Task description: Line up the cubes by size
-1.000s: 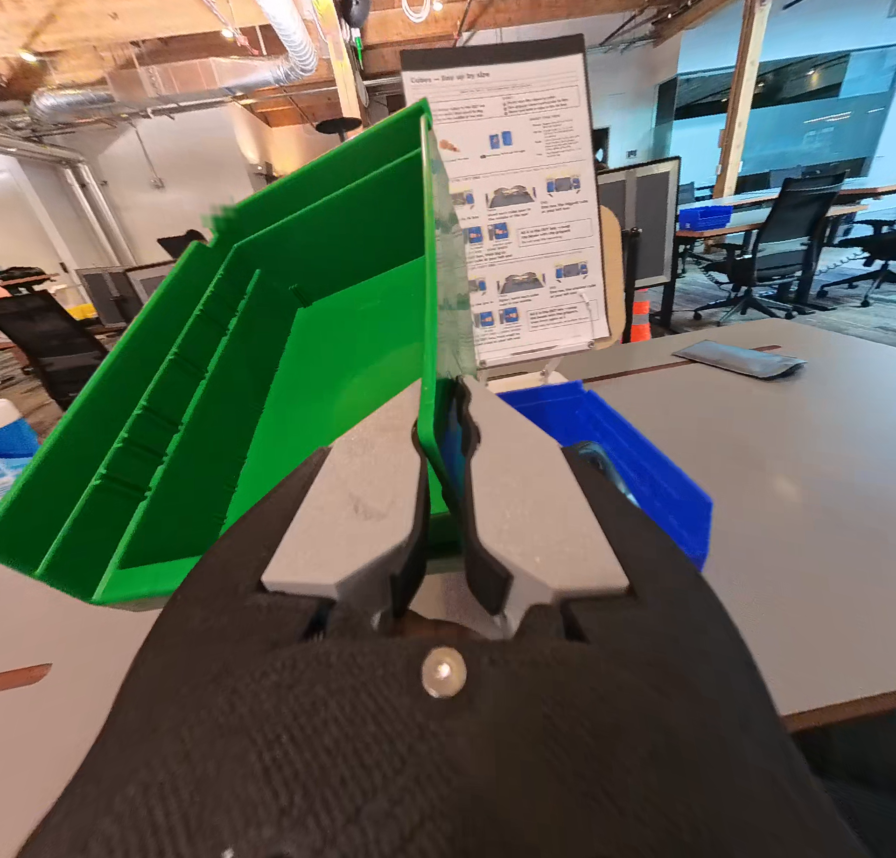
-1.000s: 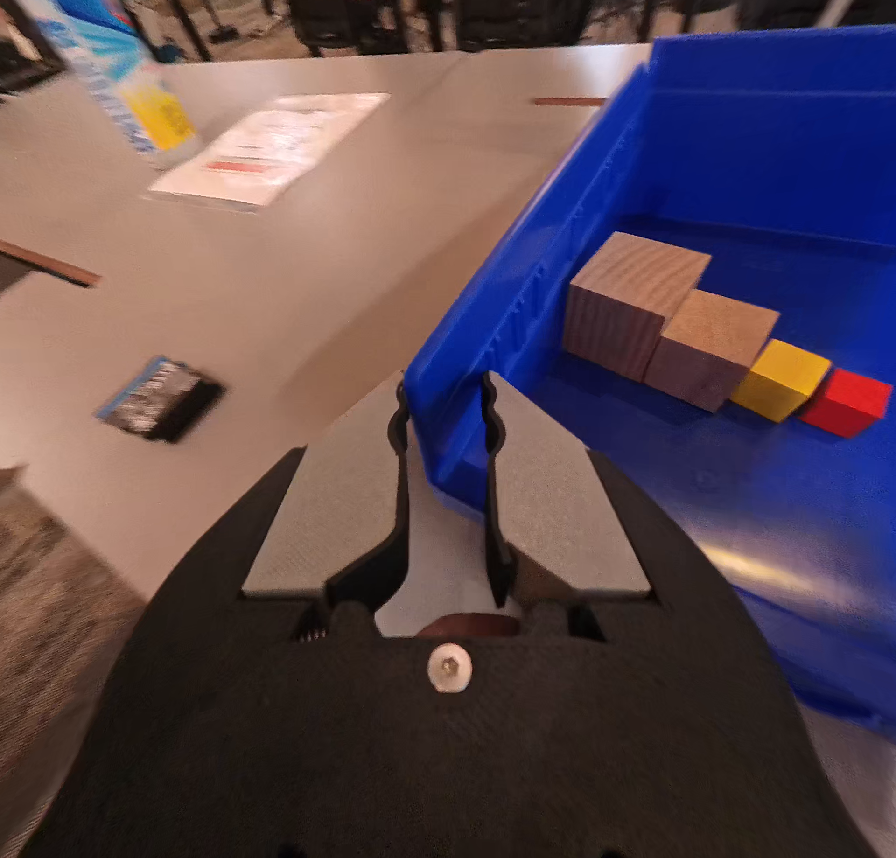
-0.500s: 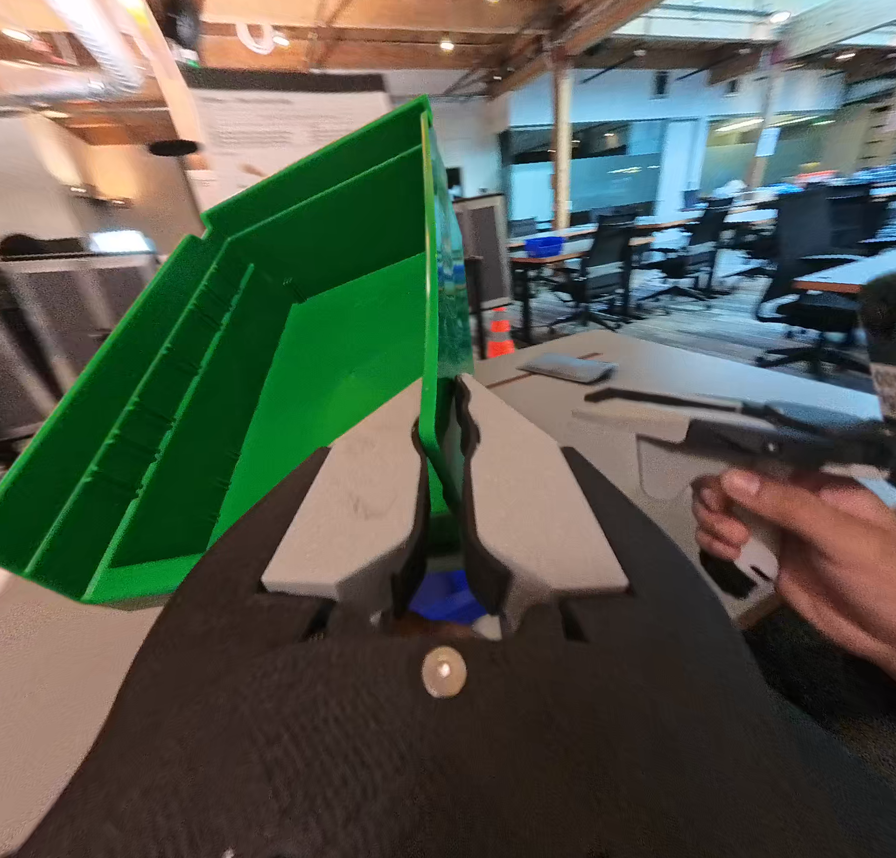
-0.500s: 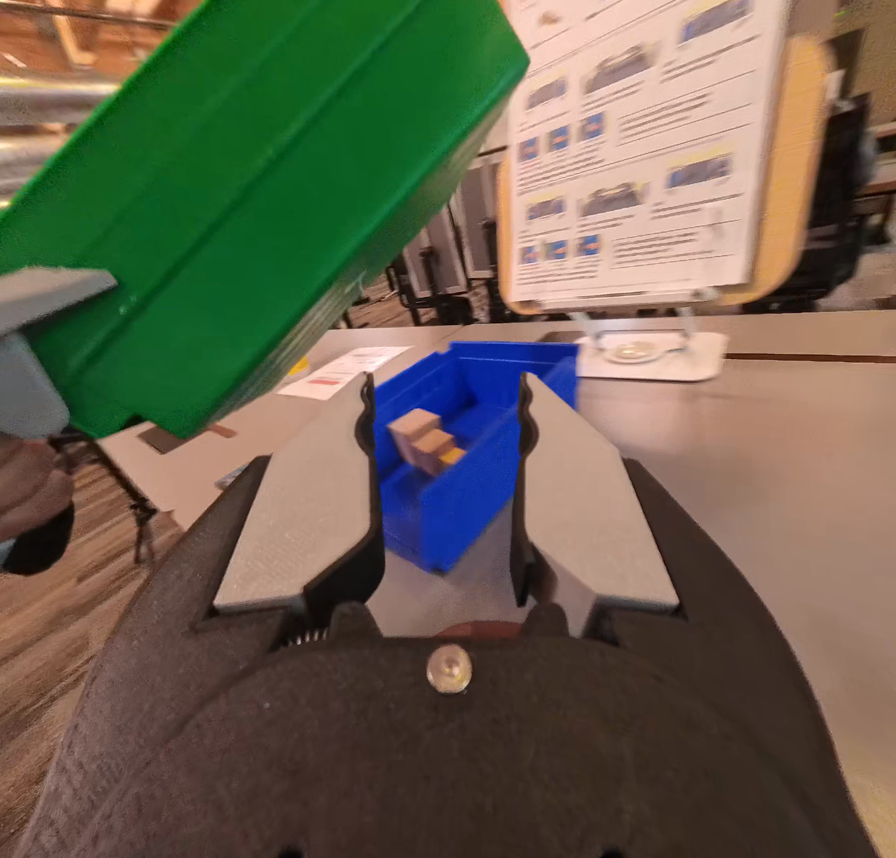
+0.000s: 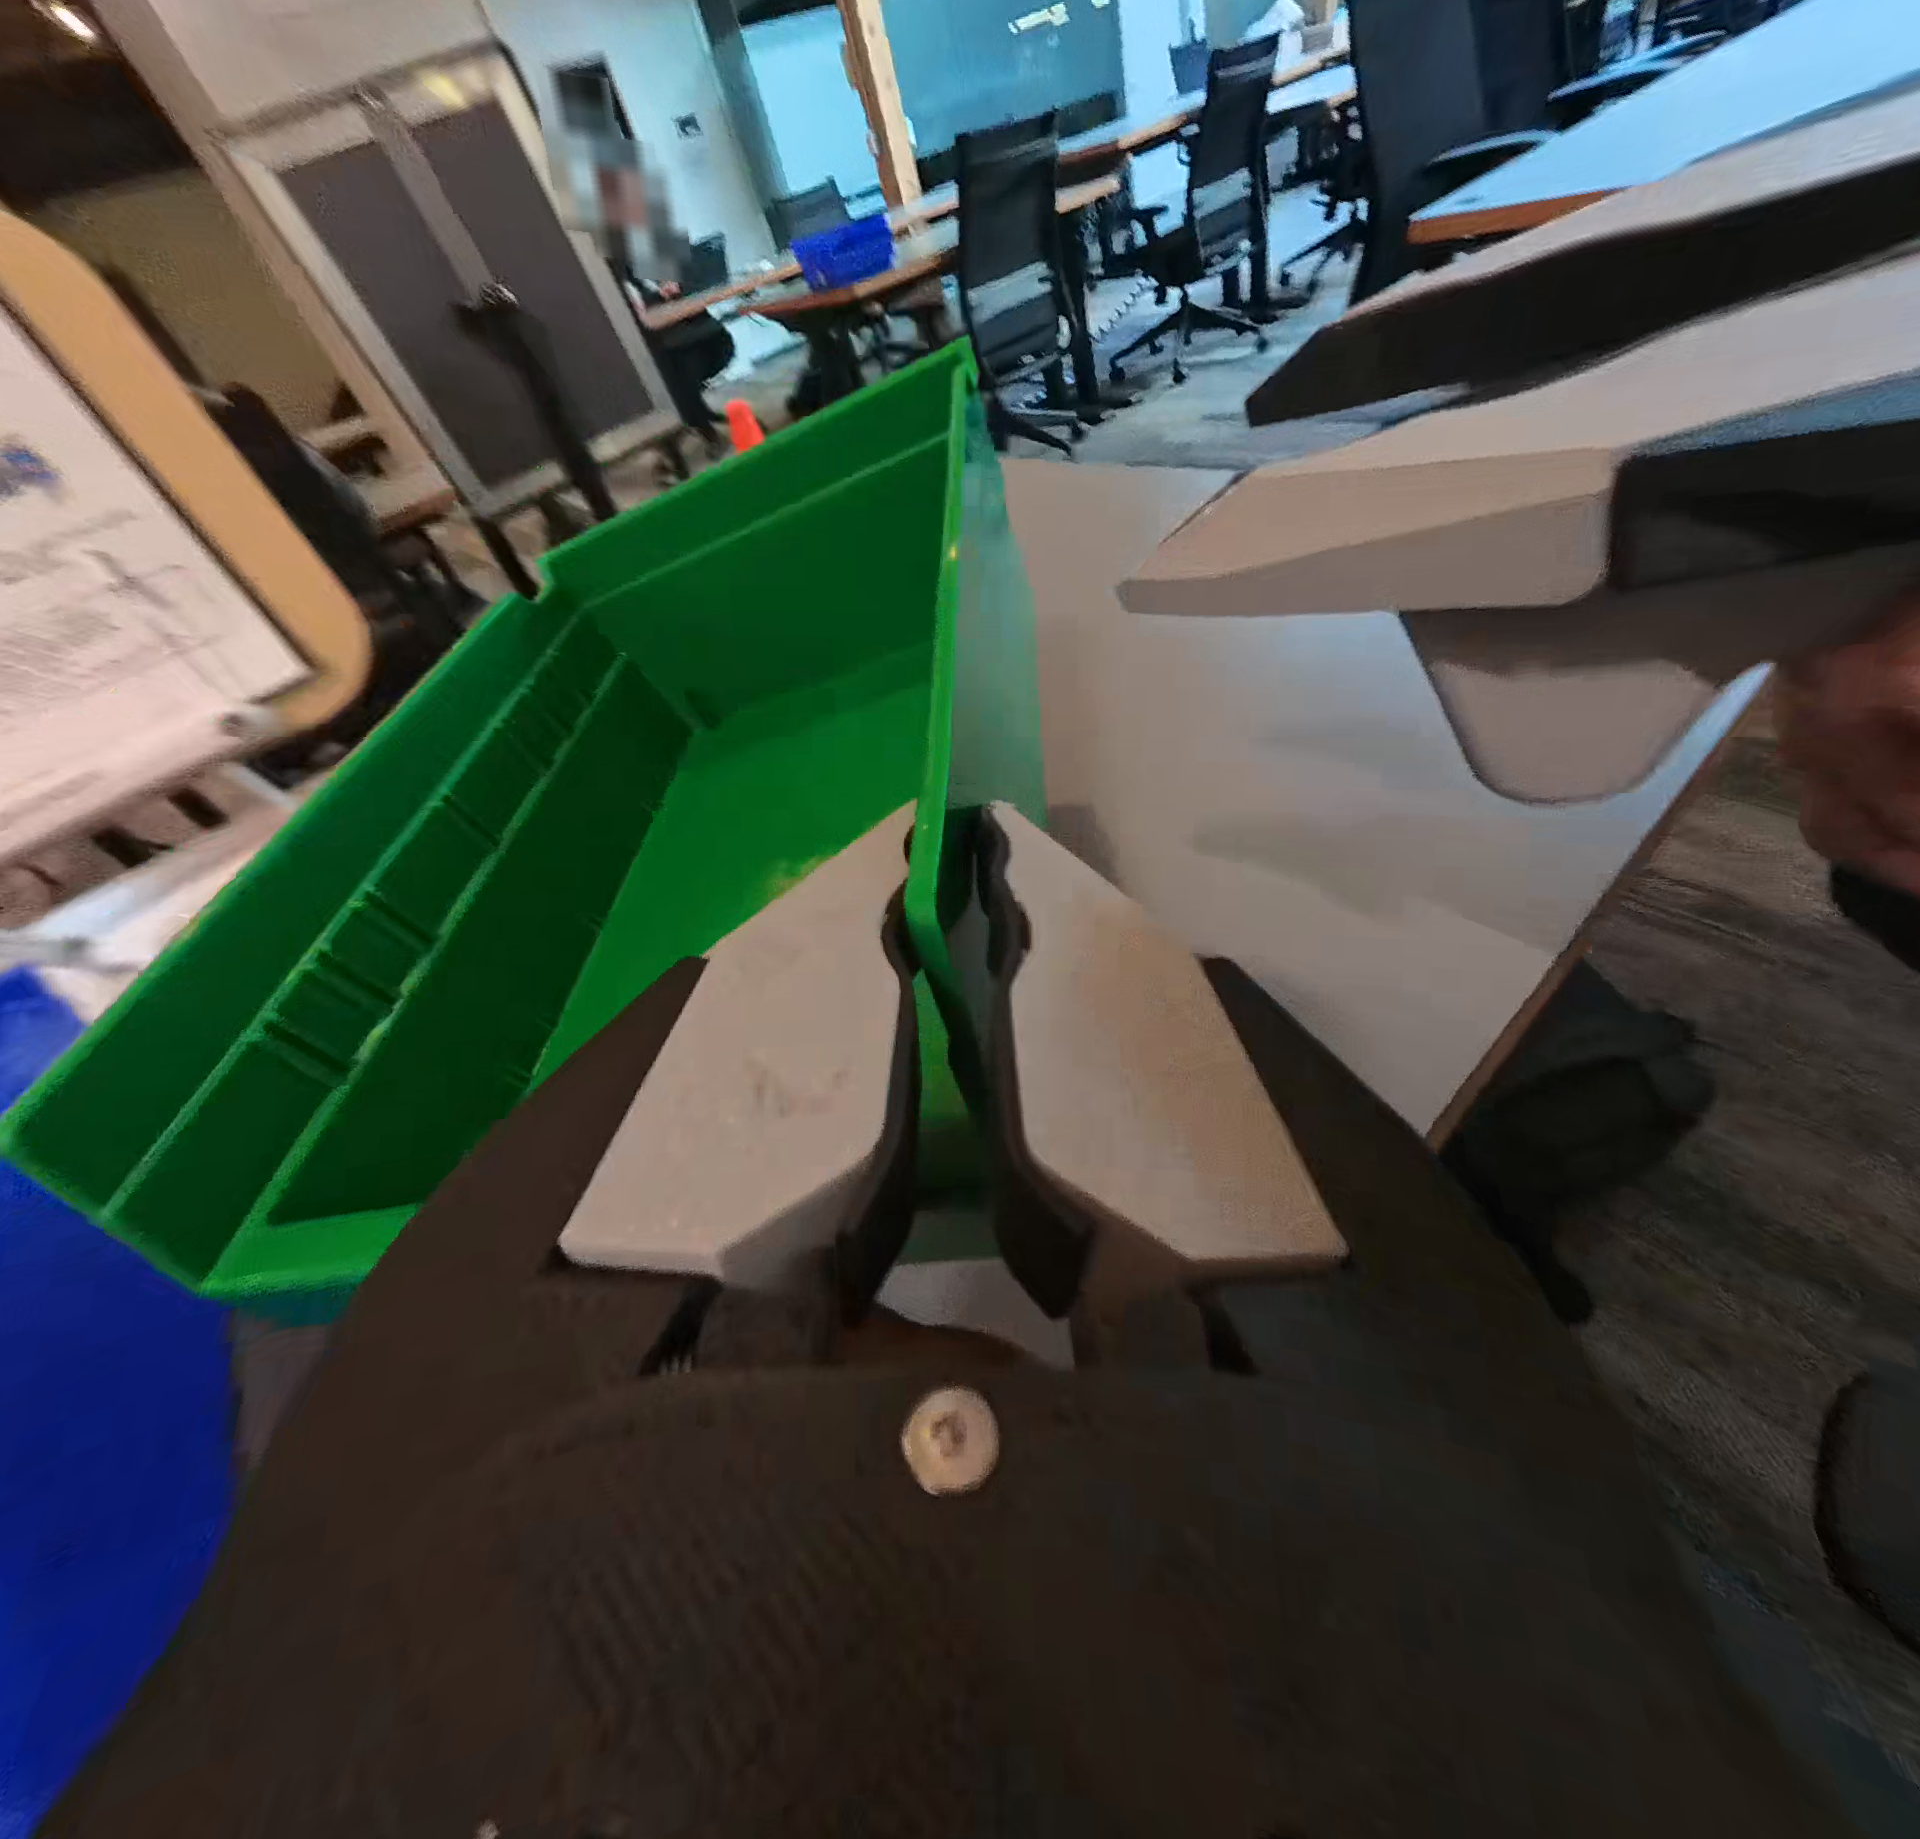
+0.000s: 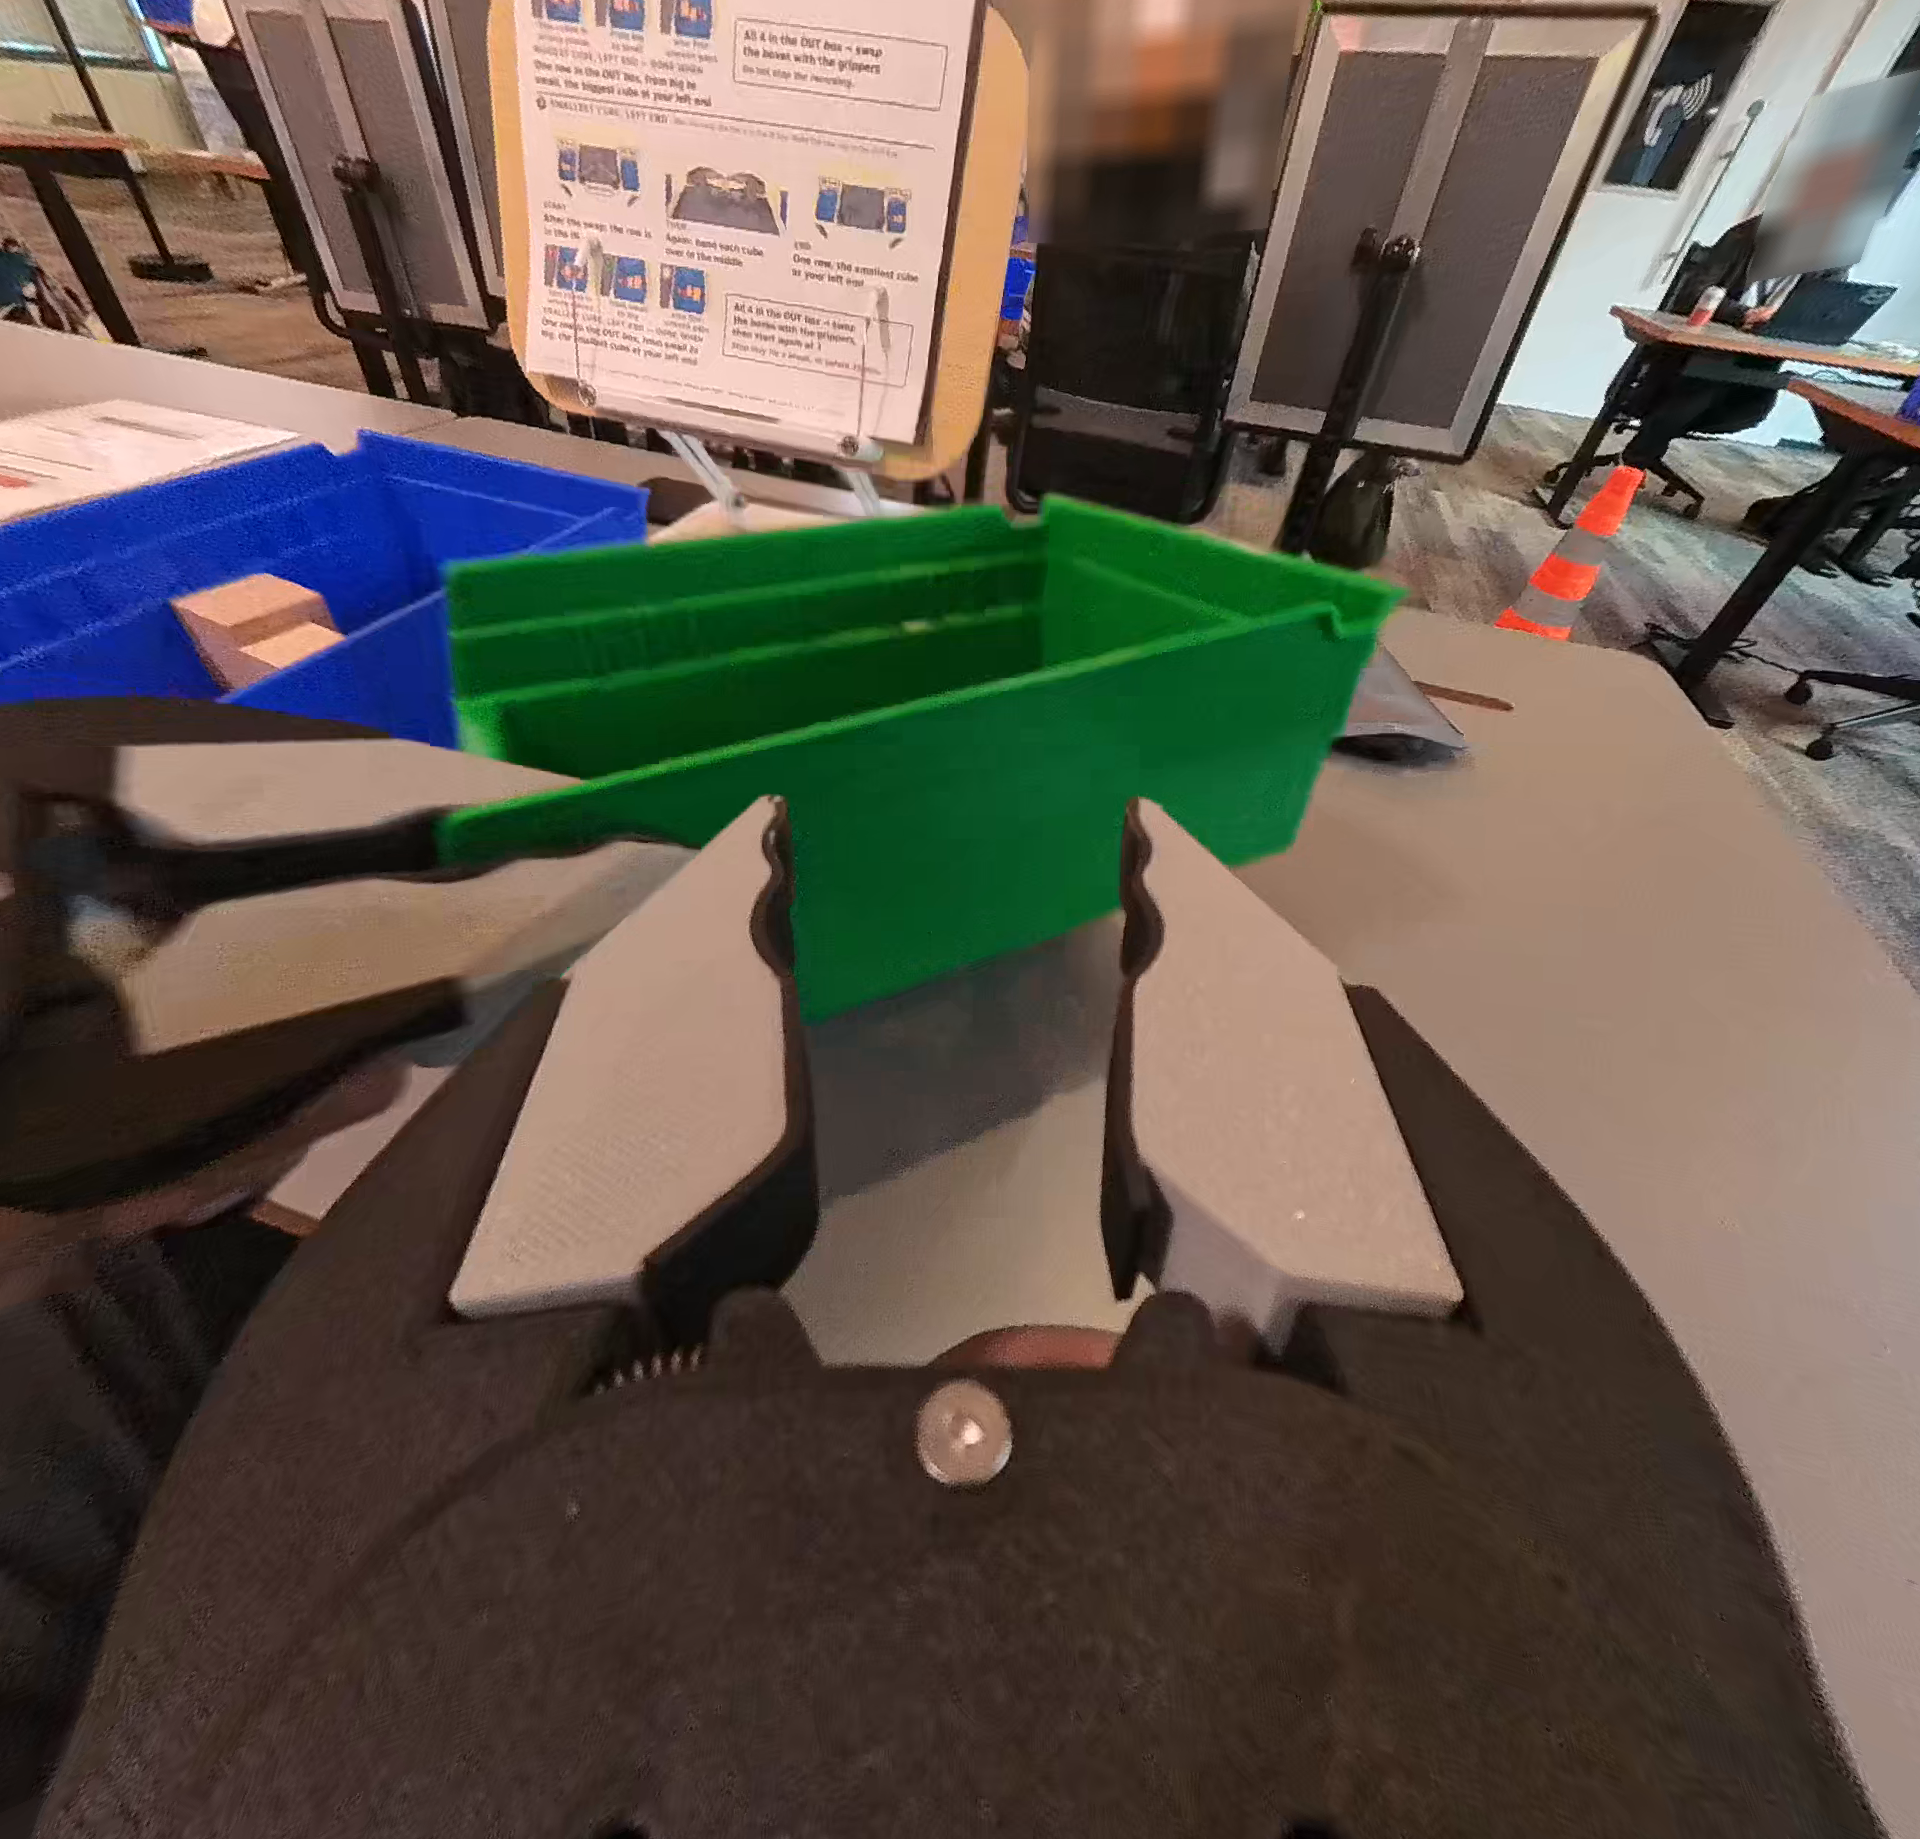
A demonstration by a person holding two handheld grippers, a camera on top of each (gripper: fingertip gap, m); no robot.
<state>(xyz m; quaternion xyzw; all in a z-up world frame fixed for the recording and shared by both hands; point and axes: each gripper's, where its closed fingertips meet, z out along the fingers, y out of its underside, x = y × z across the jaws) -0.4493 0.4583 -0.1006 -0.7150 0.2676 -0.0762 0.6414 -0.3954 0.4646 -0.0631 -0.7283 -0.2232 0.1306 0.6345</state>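
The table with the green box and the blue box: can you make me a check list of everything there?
Surface: grey table, bare in front of the boxes.
Job's things: green box empty, its side wall pinched by the left tongs; whether it touches the table cannot be told. Blue box beside it holds wooden cubes; any others are hidden.
Clutter: dark pouch behind the green box; papers at far left.
Grippers: left tongs shut on the green box's wall; right tongs open, empty, near the green box.
Cables: nothing seen.
Surroundings: instruction board on a stand, orange cone, office chairs and desks, a person's hand.
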